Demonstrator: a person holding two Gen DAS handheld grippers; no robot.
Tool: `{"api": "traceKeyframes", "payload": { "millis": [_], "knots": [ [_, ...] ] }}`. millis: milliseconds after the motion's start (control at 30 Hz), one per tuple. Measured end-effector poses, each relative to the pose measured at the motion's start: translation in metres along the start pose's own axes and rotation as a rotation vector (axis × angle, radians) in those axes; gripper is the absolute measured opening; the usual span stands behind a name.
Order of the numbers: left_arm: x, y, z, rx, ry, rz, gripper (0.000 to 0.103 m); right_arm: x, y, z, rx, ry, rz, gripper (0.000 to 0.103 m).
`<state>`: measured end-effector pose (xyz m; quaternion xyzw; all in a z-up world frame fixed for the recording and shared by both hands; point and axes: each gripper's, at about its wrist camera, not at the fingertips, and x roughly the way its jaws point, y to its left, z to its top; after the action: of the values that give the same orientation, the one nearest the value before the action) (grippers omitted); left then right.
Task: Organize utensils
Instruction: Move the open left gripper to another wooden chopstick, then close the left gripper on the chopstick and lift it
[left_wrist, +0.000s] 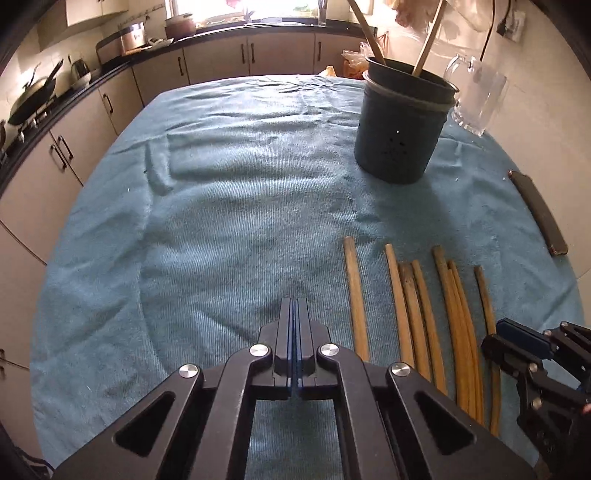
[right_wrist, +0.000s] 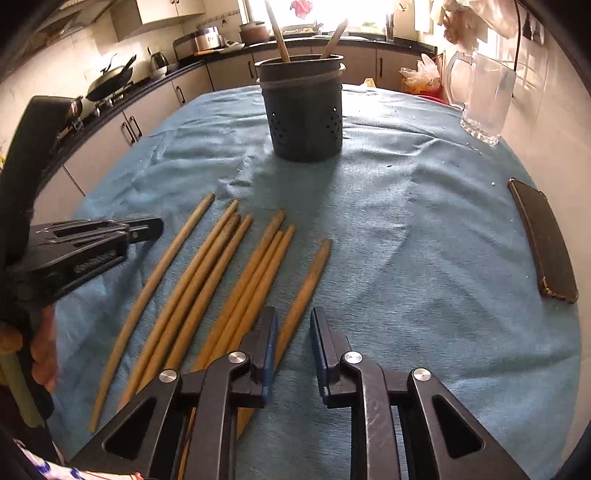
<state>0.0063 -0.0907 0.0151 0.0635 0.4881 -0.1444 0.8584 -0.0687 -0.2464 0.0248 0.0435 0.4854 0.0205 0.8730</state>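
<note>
Nearest, right gripper (right_wrist: 293, 345) parted, empty, over the rightmost of the sticks (right_wrist: 207, 291) lying in a row on the cloth (right_wrist: 406, 240). Left gripper (left_wrist: 295, 343) pressed shut, empty, left of them. Farther off, holder (right_wrist: 303, 110) upright, two sticks inside. Risk: pinching neighbouring sticks together, or tipping the holder while inserting.

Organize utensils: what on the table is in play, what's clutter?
In play: chopsticks lying on the cloth, holder with two sticks already in, right gripper open, left gripper shut.
Clutter: glass jug, phone.
</note>
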Motion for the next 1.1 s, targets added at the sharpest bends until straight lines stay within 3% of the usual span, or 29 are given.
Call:
{"api": "traceKeyframes", "payload": {
  "millis": [100,233,400,500,567,700,933,1100],
  "knots": [
    [-0.001,0.005,0.000,-0.026,0.014,-0.020,0.001,0.002,-0.006,0.006,0.010,0.025,-0.023,0.017],
    [-0.008,0.009,0.004,-0.063,0.004,-0.113,0.001,0.003,-0.017,0.011,0.020,0.048,-0.057,0.017],
    [-0.001,-0.006,0.020,-0.013,0.006,-0.094,0.026,0.004,-0.039,0.017,0.062,0.062,-0.041,0.017],
    [0.012,-0.014,0.027,0.008,0.038,-0.095,0.029,0.005,-0.045,0.021,0.067,0.072,-0.045,0.016],
    [0.017,-0.018,0.030,0.031,0.037,-0.085,0.029,0.006,-0.045,0.021,0.049,0.071,-0.045,0.016],
    [0.018,-0.022,0.031,0.081,0.029,-0.012,0.009,0.007,-0.046,0.023,0.033,0.081,-0.035,0.016],
    [0.019,-0.004,0.033,0.019,0.070,-0.080,0.009,0.014,-0.051,0.036,0.038,0.117,-0.018,0.017],
    [0.025,-0.005,0.043,0.003,0.107,-0.088,0.011,0.024,-0.058,0.053,0.078,0.164,-0.001,0.017]
  ]
}}
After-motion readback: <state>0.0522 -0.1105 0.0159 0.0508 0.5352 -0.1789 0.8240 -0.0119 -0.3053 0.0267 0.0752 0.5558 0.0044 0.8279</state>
